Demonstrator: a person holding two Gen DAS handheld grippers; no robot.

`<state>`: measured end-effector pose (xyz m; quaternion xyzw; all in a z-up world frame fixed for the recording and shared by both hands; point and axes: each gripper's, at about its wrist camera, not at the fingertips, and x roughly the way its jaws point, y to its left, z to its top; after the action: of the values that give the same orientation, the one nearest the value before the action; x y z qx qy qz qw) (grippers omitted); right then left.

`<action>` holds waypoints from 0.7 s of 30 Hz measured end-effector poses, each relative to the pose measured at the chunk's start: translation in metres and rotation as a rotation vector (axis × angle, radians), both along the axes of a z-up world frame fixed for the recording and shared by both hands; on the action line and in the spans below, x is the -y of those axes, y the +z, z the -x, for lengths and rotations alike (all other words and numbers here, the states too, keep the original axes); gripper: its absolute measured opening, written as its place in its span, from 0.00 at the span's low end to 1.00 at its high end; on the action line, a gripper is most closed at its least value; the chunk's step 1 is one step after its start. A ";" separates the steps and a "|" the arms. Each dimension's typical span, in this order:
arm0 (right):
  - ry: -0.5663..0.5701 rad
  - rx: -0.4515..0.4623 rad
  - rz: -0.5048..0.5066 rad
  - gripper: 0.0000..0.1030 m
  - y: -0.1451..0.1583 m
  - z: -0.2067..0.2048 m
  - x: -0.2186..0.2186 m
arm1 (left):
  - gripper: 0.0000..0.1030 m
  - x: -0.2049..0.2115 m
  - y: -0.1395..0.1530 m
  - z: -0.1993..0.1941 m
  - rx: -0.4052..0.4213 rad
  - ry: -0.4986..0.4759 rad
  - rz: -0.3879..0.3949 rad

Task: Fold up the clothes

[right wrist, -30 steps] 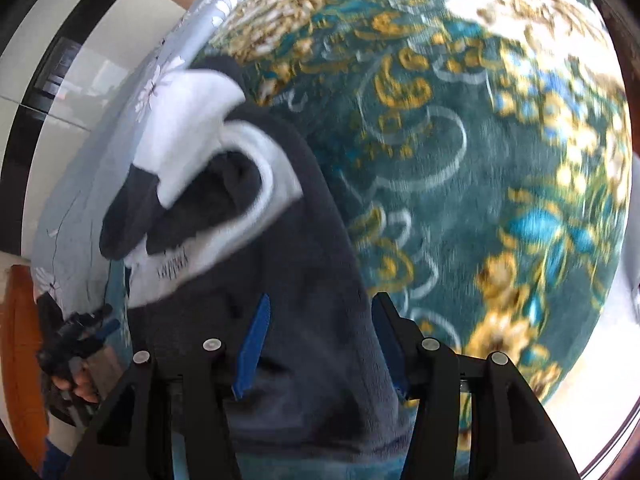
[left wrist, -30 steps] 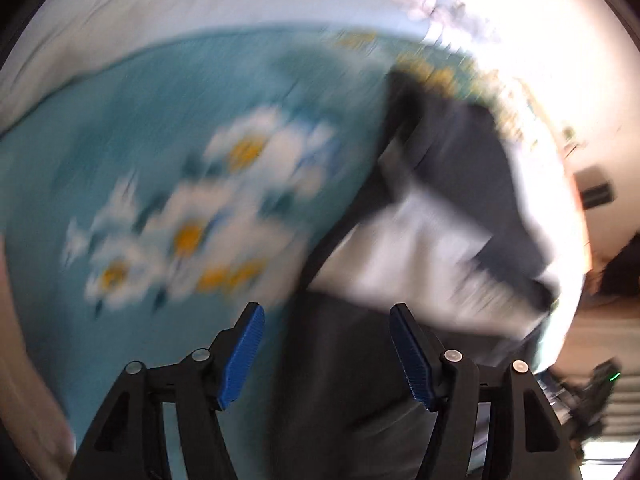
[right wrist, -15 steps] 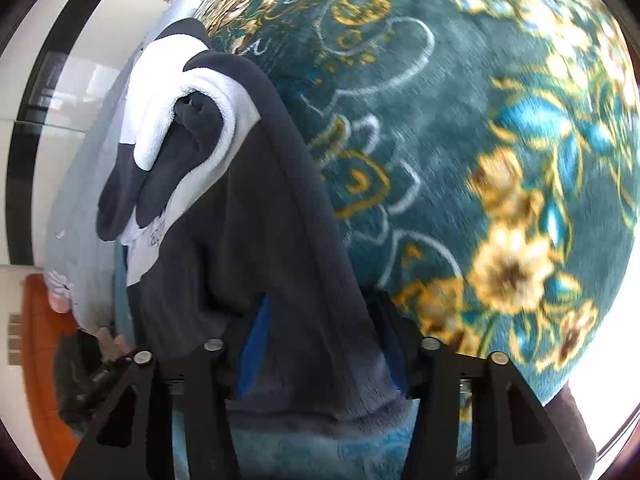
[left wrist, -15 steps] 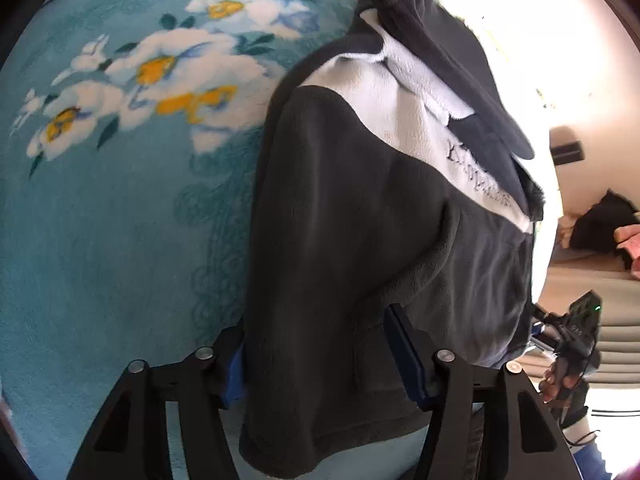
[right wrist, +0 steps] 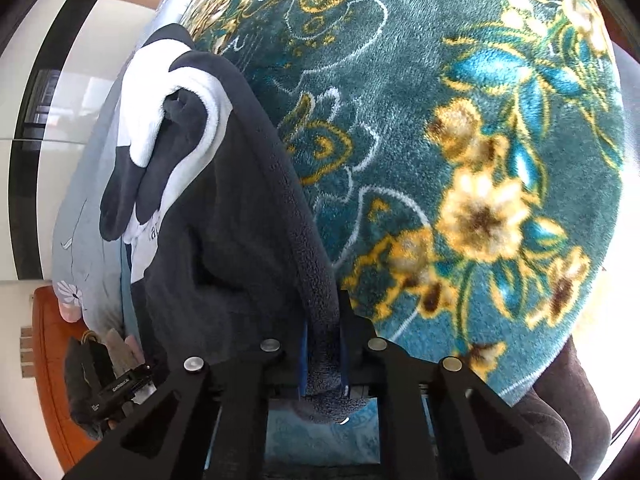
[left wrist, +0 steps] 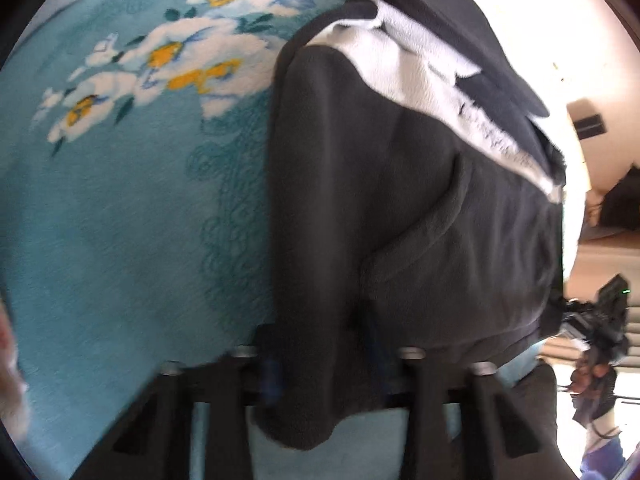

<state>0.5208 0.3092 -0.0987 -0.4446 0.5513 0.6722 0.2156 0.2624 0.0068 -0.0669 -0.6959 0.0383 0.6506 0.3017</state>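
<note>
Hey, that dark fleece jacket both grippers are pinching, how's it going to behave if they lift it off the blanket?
The fleece jacket will probably sag between grips: it already drapes in soft folds. Its thick pile suggests it won't slip easily from the right gripper, shut on its hem. The loose white-lined hood would likely flop and dangle.

Bed cover: a plush teal blanket [right wrist: 460, 92] with gold and blue flowers; its paler side [left wrist: 120, 220] shows white blossoms.
Wall: white panels with a black vertical strip [right wrist: 60, 60] at left.
Floor: orange-brown wood [right wrist: 48, 360].
Light: strong glare [left wrist: 560, 40] washes out the upper right.
Far corner: a dark heap [left wrist: 624, 204], unclear.
</note>
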 end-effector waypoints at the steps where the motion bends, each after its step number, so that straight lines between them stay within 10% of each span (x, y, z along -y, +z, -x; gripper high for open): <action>1: 0.006 0.006 -0.005 0.11 0.000 -0.005 0.004 | 0.10 0.001 0.005 0.000 -0.001 -0.008 0.005; 13: 0.052 -0.050 -0.025 0.09 0.035 -0.048 0.017 | 0.08 0.028 0.069 -0.024 0.021 -0.117 -0.002; 21: -0.049 -0.228 0.063 0.09 0.061 -0.064 0.006 | 0.07 0.016 0.120 0.038 0.103 0.053 -0.294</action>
<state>0.5852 0.3034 -0.0373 -0.3582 0.6038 0.6952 0.1541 0.2244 -0.0091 0.0533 -0.6772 -0.0916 0.6205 0.3846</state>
